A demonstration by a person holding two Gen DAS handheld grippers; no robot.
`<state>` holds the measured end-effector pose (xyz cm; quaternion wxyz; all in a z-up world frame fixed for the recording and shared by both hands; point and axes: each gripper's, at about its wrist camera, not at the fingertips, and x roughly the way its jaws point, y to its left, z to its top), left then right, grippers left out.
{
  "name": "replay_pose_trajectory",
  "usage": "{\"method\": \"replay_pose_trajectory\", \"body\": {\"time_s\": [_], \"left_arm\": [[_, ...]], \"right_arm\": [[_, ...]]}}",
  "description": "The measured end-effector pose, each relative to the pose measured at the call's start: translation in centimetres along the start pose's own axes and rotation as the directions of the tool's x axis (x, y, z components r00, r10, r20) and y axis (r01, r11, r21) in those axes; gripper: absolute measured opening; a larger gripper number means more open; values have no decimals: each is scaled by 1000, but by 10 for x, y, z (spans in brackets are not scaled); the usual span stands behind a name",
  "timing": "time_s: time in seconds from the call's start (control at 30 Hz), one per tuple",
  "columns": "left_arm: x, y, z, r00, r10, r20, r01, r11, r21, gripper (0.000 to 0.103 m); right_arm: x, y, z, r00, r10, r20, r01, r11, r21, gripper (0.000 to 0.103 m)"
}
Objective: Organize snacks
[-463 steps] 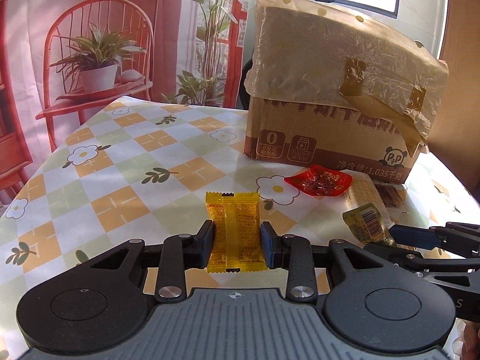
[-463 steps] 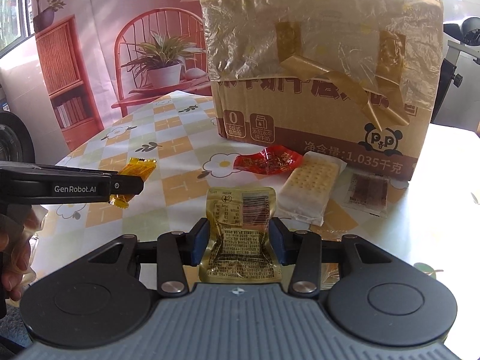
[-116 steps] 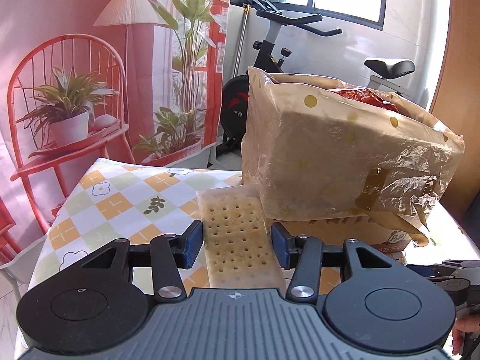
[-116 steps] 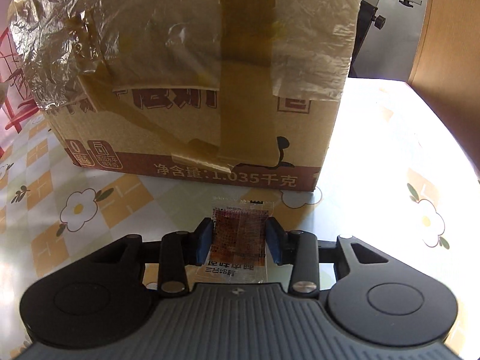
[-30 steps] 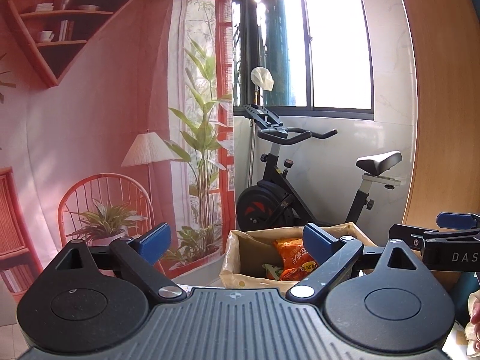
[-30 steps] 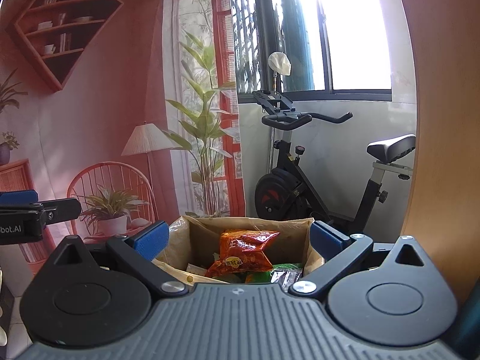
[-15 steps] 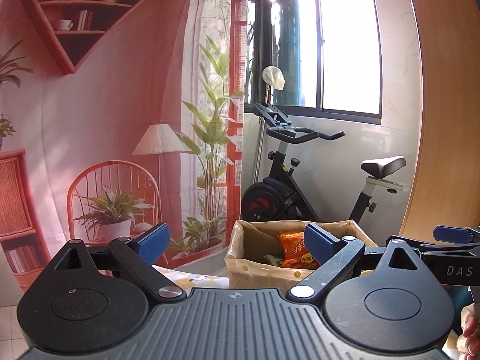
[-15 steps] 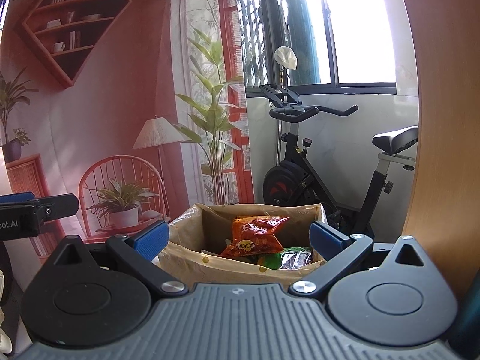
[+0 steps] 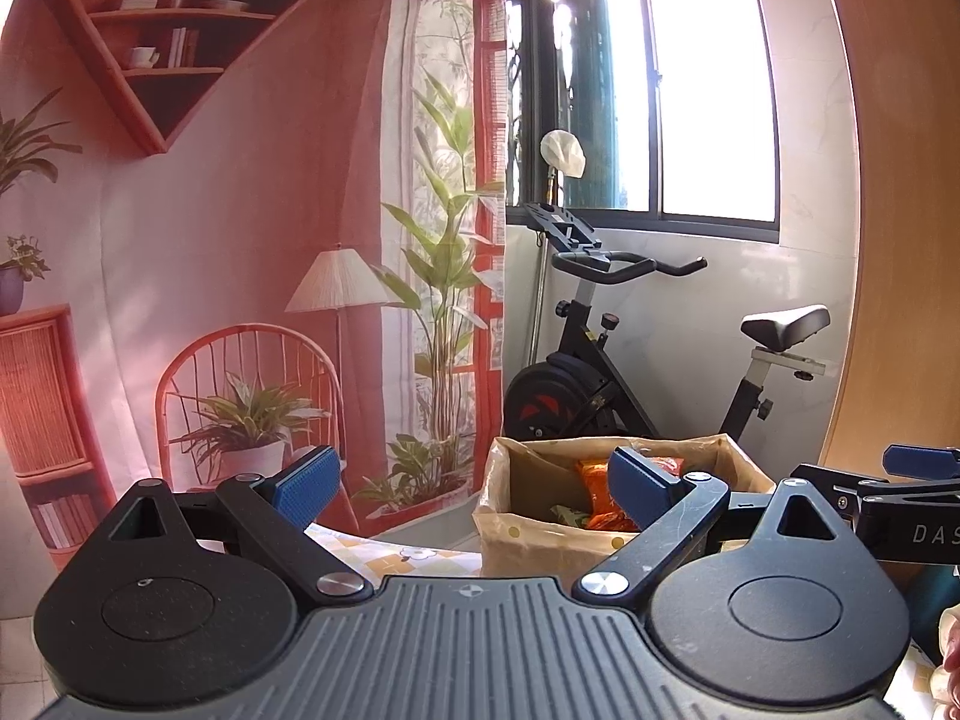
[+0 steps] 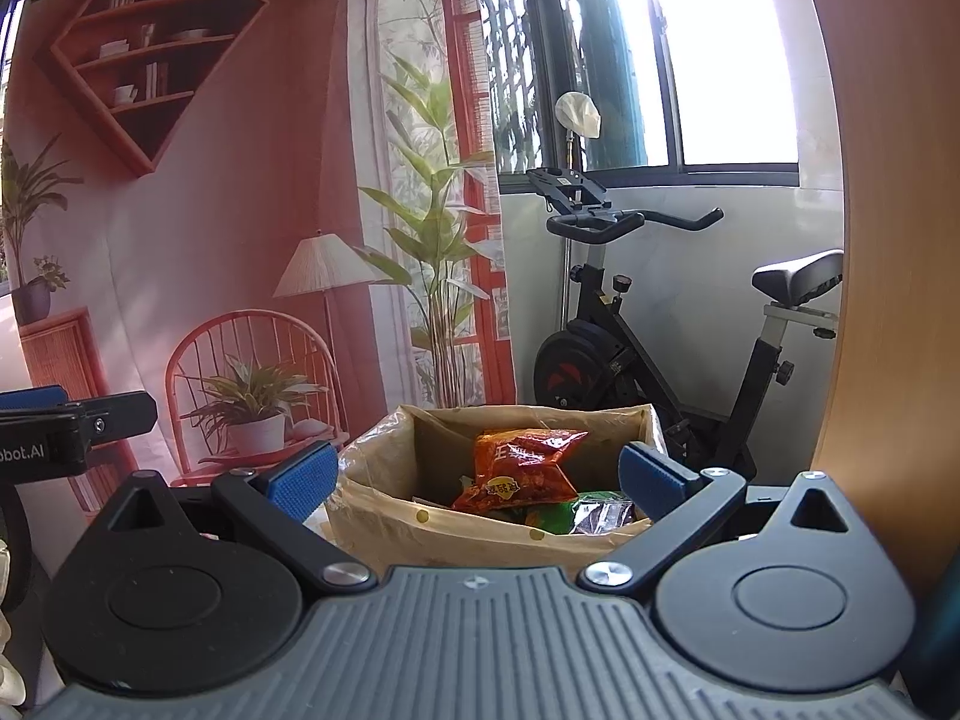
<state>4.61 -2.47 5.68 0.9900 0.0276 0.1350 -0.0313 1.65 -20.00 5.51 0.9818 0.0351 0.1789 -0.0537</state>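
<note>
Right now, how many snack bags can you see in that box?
3 in the box: an orange bag upright in the middle, a green one below it, a dark one beside that. More may lie hidden underneath.

A home room staged for recording: a black exercise bike (image 9: 606, 372) under a barred window (image 9: 648, 84), beside a pink printed backdrop (image 9: 240, 210) picturing shelves, lamp and chair

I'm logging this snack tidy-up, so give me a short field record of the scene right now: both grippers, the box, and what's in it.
left gripper: open, holding nothing
right gripper: open, holding nothing
cardboard box: open-topped, lined with plastic, ahead of both grippers
orange-red snack bag: sticking up inside the box
green packet: in the box, beside the dark packet
exercise bike: behind the box, by the window
</note>
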Motion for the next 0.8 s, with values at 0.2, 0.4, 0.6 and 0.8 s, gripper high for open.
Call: {"method": "replay_pose_trajectory", "body": {"time_s": [0.2, 0.4, 0.6, 0.8], "left_arm": [[-1, -2, 0, 1000, -1, 0, 1, 1000, 5, 97], [0, 0, -1, 1000, -2, -4, 2, 1000, 9, 97], [1, 2, -1, 1000, -6, -8, 6, 1000, 8, 97], [3, 2, -2, 1000, -9, -19, 9, 1000, 5, 97]], "right_arm": [[0, 0, 0, 1000, 0, 0, 0, 1000, 0, 102], [0, 0, 0, 1000, 1, 0, -1, 1000, -1, 102], [1, 0, 0, 1000, 2, -1, -2, 1000, -2, 102], [2, -1, 0, 1000, 2, -2, -2, 1000, -4, 102]]}}
